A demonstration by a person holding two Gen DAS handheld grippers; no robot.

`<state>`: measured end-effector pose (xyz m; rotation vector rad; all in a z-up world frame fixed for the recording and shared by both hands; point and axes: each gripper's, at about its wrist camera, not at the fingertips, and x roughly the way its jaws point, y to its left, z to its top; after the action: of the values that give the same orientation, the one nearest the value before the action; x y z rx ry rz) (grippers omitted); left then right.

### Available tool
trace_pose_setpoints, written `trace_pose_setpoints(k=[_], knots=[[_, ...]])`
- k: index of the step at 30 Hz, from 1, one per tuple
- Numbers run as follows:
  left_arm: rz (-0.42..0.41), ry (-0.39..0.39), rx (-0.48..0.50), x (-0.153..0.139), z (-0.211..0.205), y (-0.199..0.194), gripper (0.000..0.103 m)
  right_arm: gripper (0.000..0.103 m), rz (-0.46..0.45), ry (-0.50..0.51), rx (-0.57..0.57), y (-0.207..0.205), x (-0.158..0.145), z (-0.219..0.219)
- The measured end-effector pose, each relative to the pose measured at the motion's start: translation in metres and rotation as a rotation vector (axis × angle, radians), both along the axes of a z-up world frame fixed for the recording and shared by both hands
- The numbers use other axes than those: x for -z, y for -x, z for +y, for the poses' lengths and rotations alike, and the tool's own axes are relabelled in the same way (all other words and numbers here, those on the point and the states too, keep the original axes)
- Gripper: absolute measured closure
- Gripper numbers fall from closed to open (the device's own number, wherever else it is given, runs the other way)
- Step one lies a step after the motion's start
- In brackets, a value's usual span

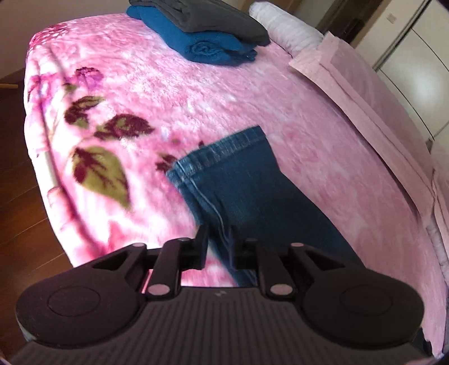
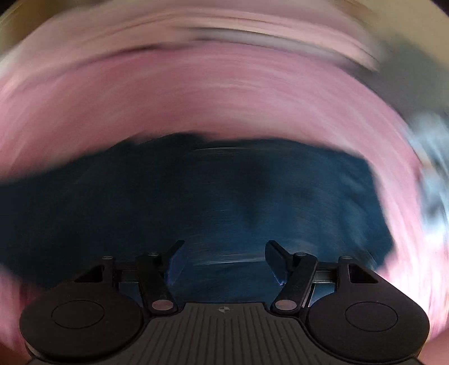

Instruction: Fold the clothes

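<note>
A blue jeans leg [image 1: 241,179] lies on the pink floral blanket [image 1: 174,92], its stitched hem pointing away from me. My left gripper [image 1: 221,247] is shut on the near part of that leg, and the seam runs between its close-set fingers. The right wrist view is heavily motion-blurred. There, my right gripper [image 2: 224,261] is open, fingers wide apart, just above a dark blue spread of jeans [image 2: 196,202] on the pink bed [image 2: 196,98]. Nothing sits between its fingers.
A folded stack, a dark grey garment [image 1: 202,16] on a teal one [image 1: 202,45], rests at the bed's far end. A pale pink sheet [image 1: 364,92] and white pillow [image 1: 286,25] lie along the right. Wooden floor [image 1: 19,196] drops off at the left edge.
</note>
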<state>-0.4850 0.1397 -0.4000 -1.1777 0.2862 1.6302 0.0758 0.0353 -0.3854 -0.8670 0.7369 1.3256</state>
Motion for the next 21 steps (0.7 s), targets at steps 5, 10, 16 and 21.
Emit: trace_pose_setpoints(k=[5, 10, 16, 21], knots=[[-0.088, 0.087, 0.092, -0.002, -0.006, -0.020, 0.085, 0.038, -0.097, -0.034, -0.522, 0.111, 0.014, -0.013], [-0.212, 0.097, 0.030, 0.015, -0.003, -0.025, 0.085, 0.053, -0.178, -0.072, -0.748, 0.162, 0.030, -0.020], [-0.313, 0.090, -0.002, 0.027, -0.006, -0.029, 0.085, 0.057, -0.263, -0.111, -0.955, 0.209, 0.048, -0.027], [-0.370, 0.084, -0.022, 0.035, -0.009, -0.033, 0.085, 0.067, -0.298, -0.103, -0.995, 0.226, 0.058, -0.029]])
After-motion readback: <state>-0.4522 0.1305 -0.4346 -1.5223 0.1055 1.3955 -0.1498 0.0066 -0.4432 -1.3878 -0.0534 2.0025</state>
